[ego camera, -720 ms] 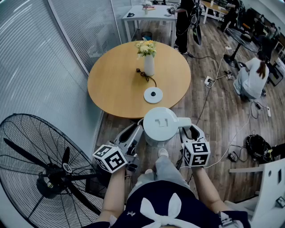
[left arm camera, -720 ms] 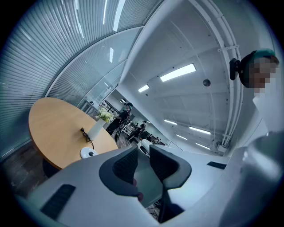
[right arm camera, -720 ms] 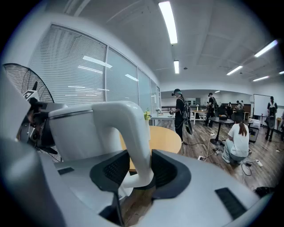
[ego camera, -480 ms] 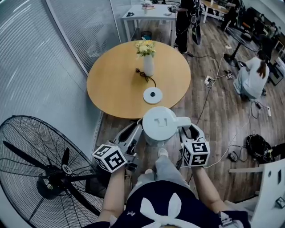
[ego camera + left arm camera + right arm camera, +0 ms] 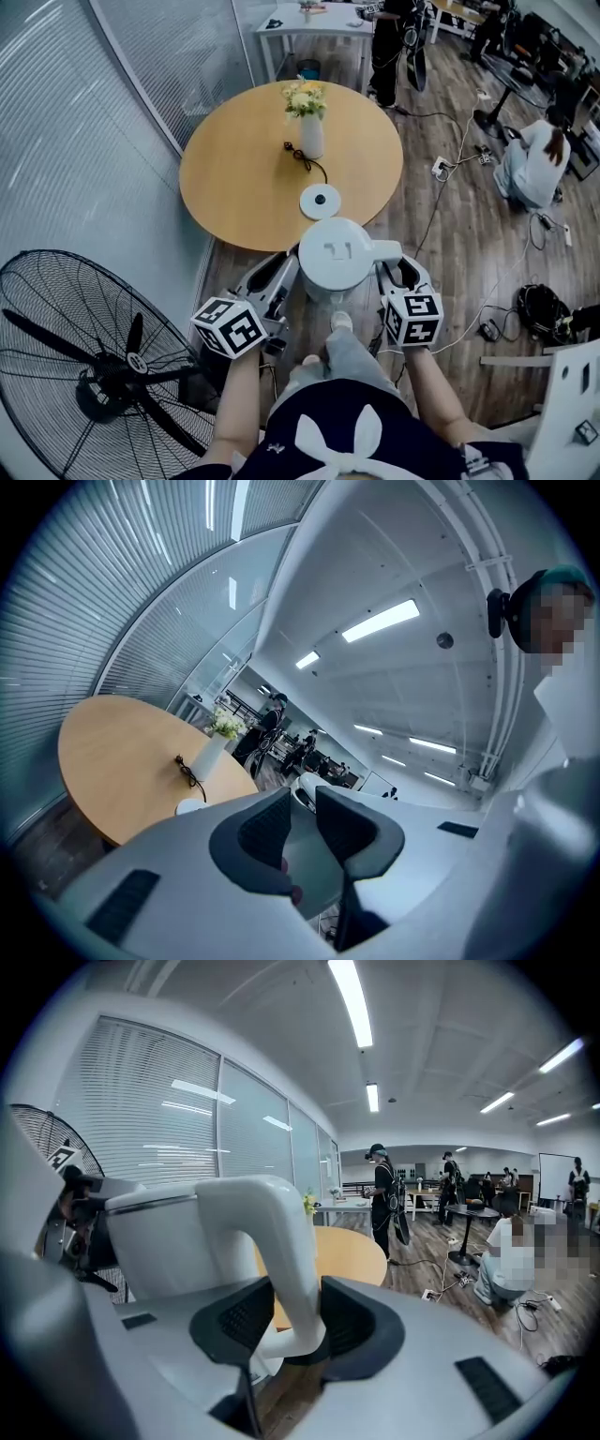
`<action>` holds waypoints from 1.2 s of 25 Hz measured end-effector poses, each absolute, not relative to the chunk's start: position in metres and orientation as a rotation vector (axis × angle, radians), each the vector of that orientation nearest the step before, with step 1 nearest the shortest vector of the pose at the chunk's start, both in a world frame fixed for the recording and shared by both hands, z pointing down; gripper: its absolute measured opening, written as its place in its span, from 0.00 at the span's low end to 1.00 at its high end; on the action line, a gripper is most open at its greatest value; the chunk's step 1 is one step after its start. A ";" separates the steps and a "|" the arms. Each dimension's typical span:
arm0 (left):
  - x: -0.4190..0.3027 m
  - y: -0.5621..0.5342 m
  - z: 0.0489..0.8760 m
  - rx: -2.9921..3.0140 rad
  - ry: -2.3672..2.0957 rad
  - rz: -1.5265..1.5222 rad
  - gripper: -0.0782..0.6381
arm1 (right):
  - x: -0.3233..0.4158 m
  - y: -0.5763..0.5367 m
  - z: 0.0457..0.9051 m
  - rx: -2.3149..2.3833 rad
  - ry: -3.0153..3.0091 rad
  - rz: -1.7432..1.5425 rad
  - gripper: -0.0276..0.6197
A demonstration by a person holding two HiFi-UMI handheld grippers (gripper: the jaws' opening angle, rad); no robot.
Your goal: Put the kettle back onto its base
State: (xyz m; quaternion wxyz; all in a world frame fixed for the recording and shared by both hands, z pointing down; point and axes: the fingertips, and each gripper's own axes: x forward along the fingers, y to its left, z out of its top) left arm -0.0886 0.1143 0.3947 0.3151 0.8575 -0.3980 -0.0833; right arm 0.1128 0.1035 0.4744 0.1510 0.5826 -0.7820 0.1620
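Note:
The white kettle [image 5: 337, 255] hangs in the air just short of the round wooden table [image 5: 234, 187]. Its handle [image 5: 284, 1241] sits between the pads of my right gripper [image 5: 286, 1321], which is shut on it; the body [image 5: 159, 1241] fills that view's left. My right gripper [image 5: 398, 274] is at the kettle's right in the head view. At the kettle's left side is my left gripper [image 5: 284, 274], jaws a little apart with nothing pinched [image 5: 302, 827]. The round white base [image 5: 320, 201] lies on the table's near part, just beyond the kettle, also seen as the base [image 5: 190, 805].
A vase of flowers [image 5: 310, 131] and the base's black cord [image 5: 305, 159] are behind the base. A large standing fan [image 5: 103, 366] is at my left. One person stands [image 5: 389, 47] and another sits on the floor [image 5: 530, 164] among cables beyond the table.
The kettle and both grippers have edged slightly forward toward the table; the right gripper's grip on the handle is unchanged.

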 end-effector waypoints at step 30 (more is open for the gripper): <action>-0.083 0.005 0.366 2.270 -1.198 -0.182 0.25 | 0.115 -0.024 0.446 1.635 -2.339 0.420 0.29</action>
